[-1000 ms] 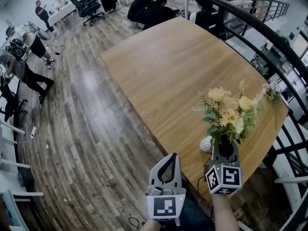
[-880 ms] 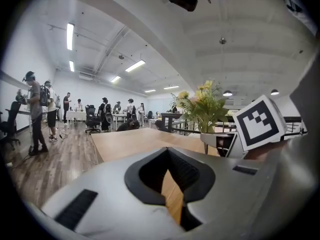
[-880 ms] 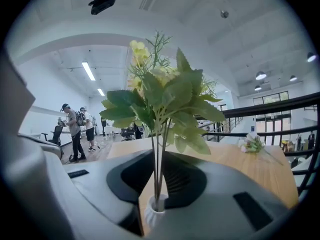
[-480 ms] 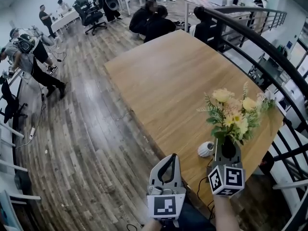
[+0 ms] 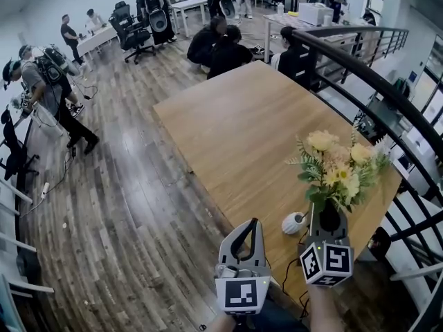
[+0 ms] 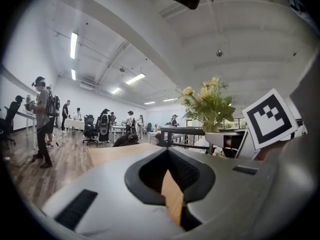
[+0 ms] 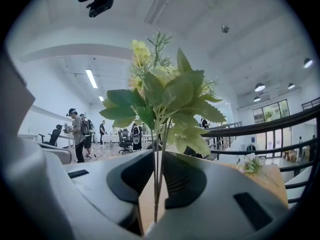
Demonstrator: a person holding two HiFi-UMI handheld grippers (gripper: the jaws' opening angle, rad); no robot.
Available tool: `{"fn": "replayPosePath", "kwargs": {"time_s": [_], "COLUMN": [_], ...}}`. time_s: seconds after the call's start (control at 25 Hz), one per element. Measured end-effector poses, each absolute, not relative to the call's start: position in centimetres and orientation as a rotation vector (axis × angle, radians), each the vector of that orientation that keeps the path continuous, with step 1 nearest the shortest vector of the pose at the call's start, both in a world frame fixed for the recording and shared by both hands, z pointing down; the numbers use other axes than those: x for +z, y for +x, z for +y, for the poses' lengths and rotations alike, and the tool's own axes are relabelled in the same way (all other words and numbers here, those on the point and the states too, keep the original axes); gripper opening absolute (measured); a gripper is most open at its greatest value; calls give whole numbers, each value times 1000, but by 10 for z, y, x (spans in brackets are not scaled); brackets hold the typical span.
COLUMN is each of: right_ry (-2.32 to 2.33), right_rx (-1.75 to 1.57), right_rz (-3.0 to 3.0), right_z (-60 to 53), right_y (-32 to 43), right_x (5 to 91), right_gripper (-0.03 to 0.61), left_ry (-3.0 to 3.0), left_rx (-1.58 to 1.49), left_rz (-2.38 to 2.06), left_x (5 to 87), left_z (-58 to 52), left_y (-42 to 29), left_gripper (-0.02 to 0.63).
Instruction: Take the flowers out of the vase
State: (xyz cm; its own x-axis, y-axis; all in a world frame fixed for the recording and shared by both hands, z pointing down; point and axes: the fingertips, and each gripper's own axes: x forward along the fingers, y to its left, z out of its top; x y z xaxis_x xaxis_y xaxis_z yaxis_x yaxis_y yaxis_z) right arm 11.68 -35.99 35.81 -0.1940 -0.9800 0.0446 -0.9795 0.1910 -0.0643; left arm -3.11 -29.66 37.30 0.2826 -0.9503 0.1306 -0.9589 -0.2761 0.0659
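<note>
A bouquet (image 5: 337, 171) of yellow and peach flowers with green leaves is held up above the wooden table (image 5: 242, 130). My right gripper (image 5: 327, 209) is shut on its thin stems (image 7: 157, 184), which run up between the jaws in the right gripper view. The small round white vase (image 5: 294, 222) stands on the table near its front edge, just left of that gripper and apart from the stems. My left gripper (image 5: 251, 225) hovers off the table's edge over the floor, to the left of the vase. Its tips meet, with nothing in it.
A loose flower sprig (image 7: 250, 164) lies on the table's far right part. A black railing (image 5: 374, 68) curves behind the table on the right. People sit at the table's far end (image 5: 221, 43), and others stand on the wooden floor (image 5: 48, 81) to the left.
Both grippers have risen. The bouquet has gone up with the right gripper, and the vase now shows lower and farther from the stems.
</note>
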Motion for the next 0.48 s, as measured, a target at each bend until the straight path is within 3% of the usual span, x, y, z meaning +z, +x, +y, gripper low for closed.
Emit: {"fn": "replayPosePath", "kwargs": {"time_s": [0.48], "right_ry": [-1917], "right_rx": [-99], "right_rz": [2436], "right_z": [-349], "right_y": [90], "right_x": [335], "right_gripper": [74], "left_ry": [2414], "left_rx": [50], "left_rz": [-1845], "left_x": [351], "left_z": [-296], "left_y": [-48], "left_gripper": [14]}}
